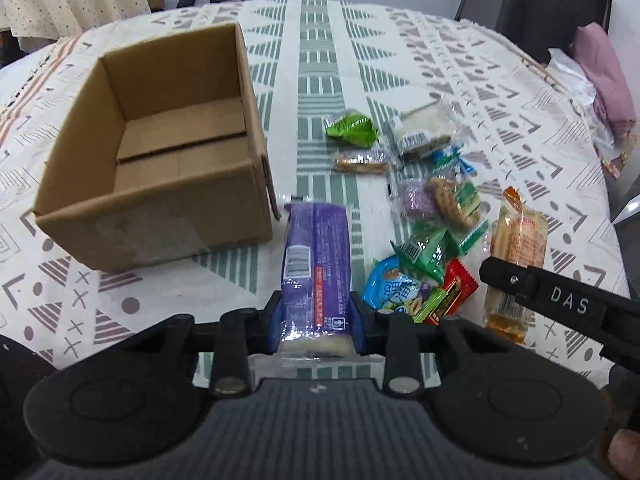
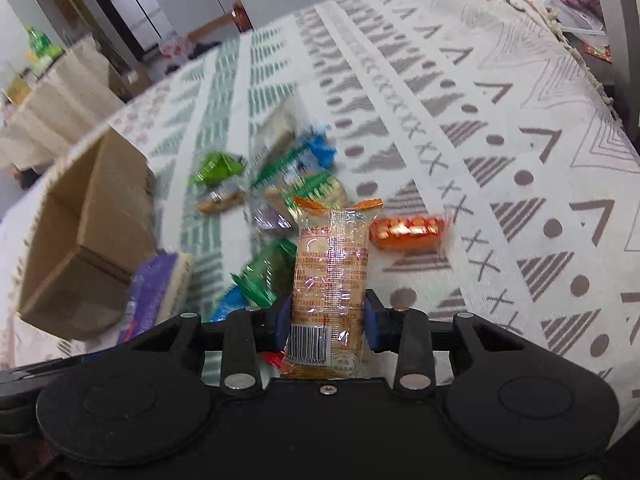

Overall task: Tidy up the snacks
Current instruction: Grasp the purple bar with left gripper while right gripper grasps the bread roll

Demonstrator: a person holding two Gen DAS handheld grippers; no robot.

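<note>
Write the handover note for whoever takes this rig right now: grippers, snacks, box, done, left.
Left gripper: shut on the long purple biscuit pack, beside the box.
Right gripper: shut on the long orange-wrapped cracker pack.
Open brown cardboard box: on the patterned tablecloth, nothing visible inside.
Done: both packs gripped, none boxed yet.
Left: drop both in the box, then collect the loose pile, including the small green wrapped snack and orange foil bar.

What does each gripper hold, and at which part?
Left gripper clamps the purple packet near its lower end; right gripper clamps the orange packet near its barcode end.
</note>
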